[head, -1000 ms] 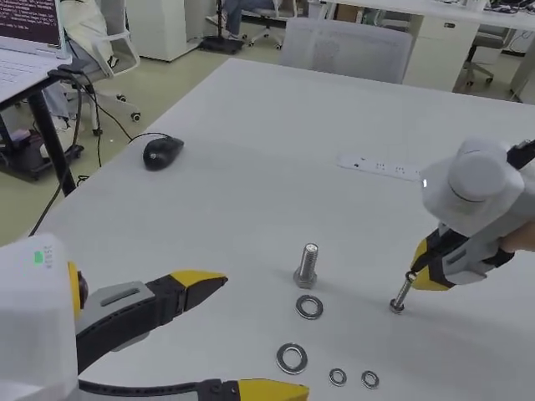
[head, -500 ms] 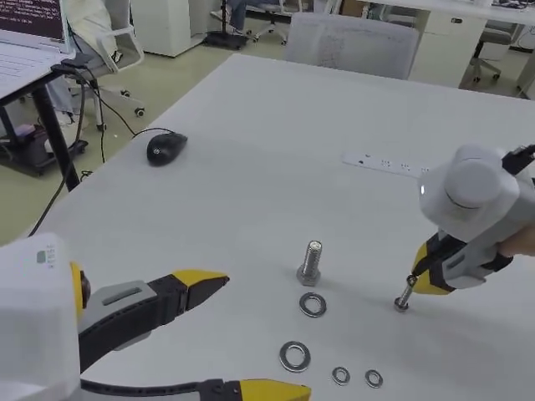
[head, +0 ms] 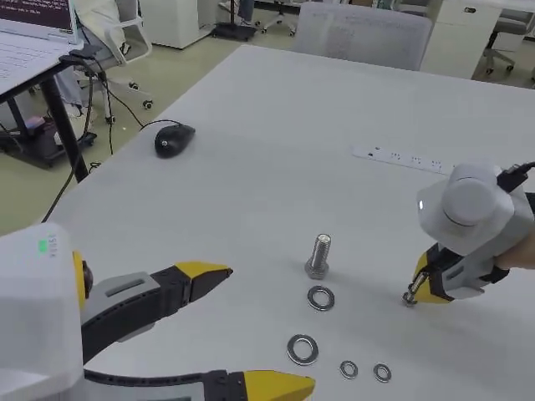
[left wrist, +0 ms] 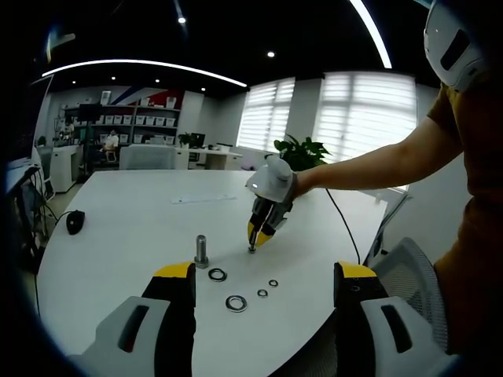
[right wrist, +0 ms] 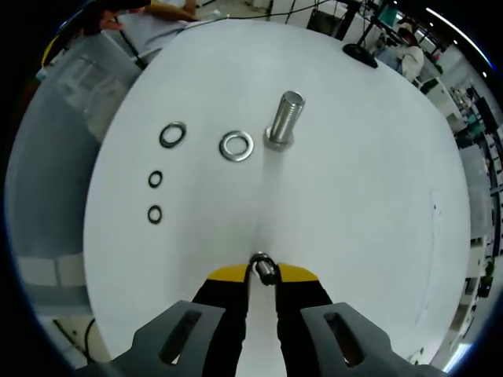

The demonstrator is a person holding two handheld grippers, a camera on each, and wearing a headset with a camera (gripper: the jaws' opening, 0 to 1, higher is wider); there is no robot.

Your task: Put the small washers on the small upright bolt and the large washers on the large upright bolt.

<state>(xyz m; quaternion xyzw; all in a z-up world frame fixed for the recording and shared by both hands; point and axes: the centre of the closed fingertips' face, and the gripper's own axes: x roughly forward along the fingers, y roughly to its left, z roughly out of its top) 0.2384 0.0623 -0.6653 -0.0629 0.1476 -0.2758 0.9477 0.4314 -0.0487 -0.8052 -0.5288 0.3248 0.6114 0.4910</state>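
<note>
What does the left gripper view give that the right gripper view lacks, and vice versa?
Left gripper view: the person's outstretched arm and the right gripper seen from outside. Right gripper view: a close look at the small steel bolt gripped between its jaws. Both: the large upright steel bolt, two large steel washers and two small steel washers on the white table.

Clearance: open tabletop, few obstructions.
In the head view, the table (head: 251,192) lies bare through centre frame. The mouse (head: 174,139) at upper left and the power strip (head: 405,159) at upper right sit well apart from the work. The large bolt (head: 318,255) stands upright at centre, with four washers (head: 321,297) loosely spaced below it. The right gripper (head: 418,288), closed on the small bolt (head: 410,296), blocks the right side; the left gripper (head: 267,328), jaws spread, blocks the lower left.
</note>
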